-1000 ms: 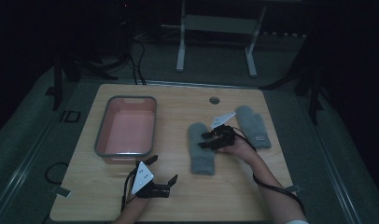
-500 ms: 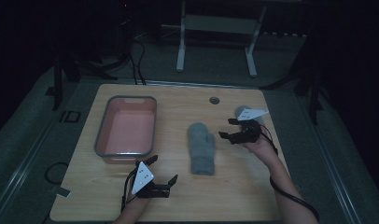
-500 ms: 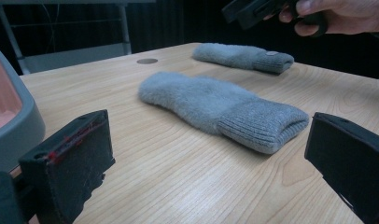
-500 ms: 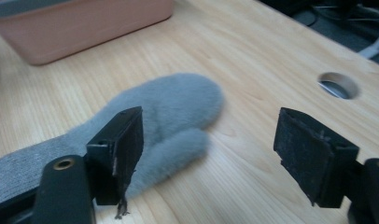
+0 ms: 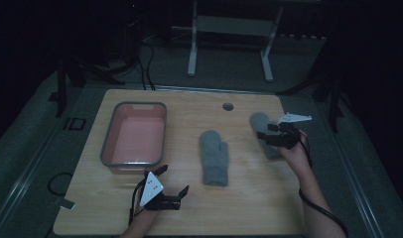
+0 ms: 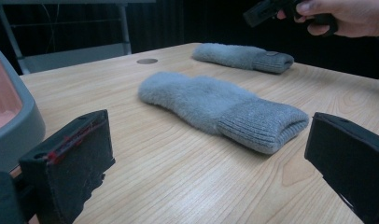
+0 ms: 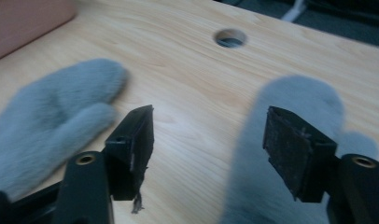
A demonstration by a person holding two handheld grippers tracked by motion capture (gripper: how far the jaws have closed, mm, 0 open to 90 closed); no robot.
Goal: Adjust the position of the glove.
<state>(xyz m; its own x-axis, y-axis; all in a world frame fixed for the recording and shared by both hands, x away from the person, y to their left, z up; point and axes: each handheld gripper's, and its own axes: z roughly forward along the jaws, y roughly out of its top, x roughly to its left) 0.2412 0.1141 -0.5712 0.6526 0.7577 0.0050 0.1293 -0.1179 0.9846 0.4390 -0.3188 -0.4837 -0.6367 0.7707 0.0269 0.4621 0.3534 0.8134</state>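
Note:
Two grey mittens lie flat on the wooden table. One mitten [image 5: 214, 156] [image 6: 211, 100] [image 7: 52, 112] is in the middle, cuff toward me. The other mitten [image 5: 259, 121] [image 6: 243, 56] [image 7: 299, 93] lies near the right edge. My right gripper [image 5: 265, 134] [image 7: 211, 130] hovers over this right mitten, open; its jaws have just been closing a little, with nothing between them. My left gripper [image 5: 173, 179] [image 6: 206, 154] rests low near the front edge, open and wide, pointing at the middle mitten's cuff with nothing between its jaws.
A grey-rimmed pink tray [image 5: 107, 148] [image 6: 15, 116] stands at the left of the table and looks empty. A round hole [image 5: 228, 106] [image 7: 230, 37] is in the tabletop near the far edge. A white stand and cables stand on the floor beyond.
My right gripper has moved rightward, from the middle mitten to above the right mitten. The left gripper has stayed where it was.

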